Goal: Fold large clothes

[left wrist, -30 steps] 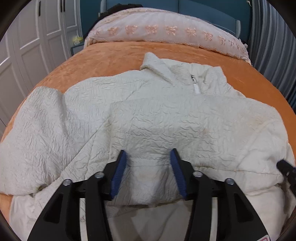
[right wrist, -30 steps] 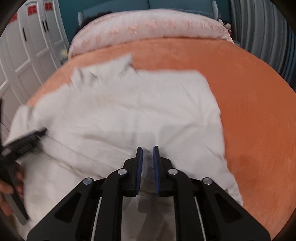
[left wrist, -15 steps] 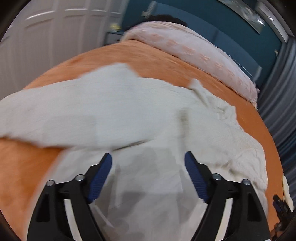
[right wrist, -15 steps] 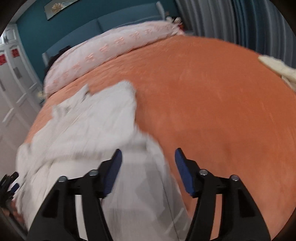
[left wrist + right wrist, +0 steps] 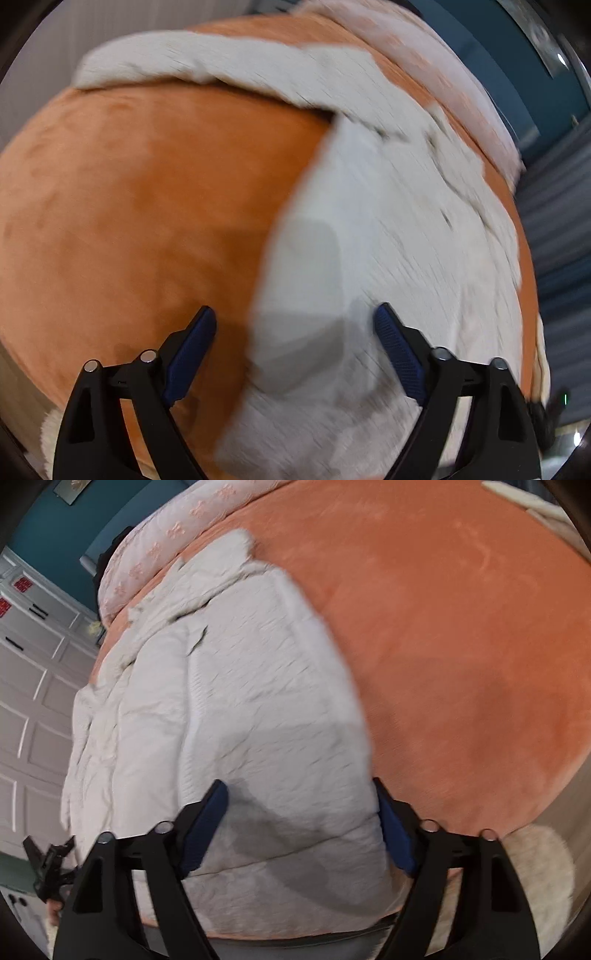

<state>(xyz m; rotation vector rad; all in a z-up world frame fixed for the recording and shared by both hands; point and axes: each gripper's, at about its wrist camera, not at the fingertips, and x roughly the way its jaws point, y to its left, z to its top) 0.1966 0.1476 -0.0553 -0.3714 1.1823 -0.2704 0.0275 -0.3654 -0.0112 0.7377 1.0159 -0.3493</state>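
A large cream quilted jacket [image 5: 236, 709] lies on the orange bedspread [image 5: 461, 646], folded into a long block with its collar toward the pillows. In the left wrist view the jacket [image 5: 388, 229] fills the right half, one sleeve stretching away to the upper left. My left gripper [image 5: 295, 328] hangs open above the jacket's left edge, nothing between its blue pads. My right gripper [image 5: 301, 805] is open over the jacket's near right corner, holding nothing. The left gripper's tip [image 5: 48, 860] shows at the lower left of the right wrist view.
Pink patterned pillows [image 5: 173, 531] lie at the head of the bed against a teal wall. White wardrobe doors [image 5: 26, 701] stand to the left, grey curtains [image 5: 561, 236] to the right. Bare orange bedspread [image 5: 129, 221] spreads on both sides of the jacket. A fluffy pale rug [image 5: 535, 878] lies below the bed's edge.
The right gripper, shut on the jacket's hem a second ago, has opened and let go. Both grippers have spread wider and swung outward, left toward the jacket's left edge, right toward its right corner.
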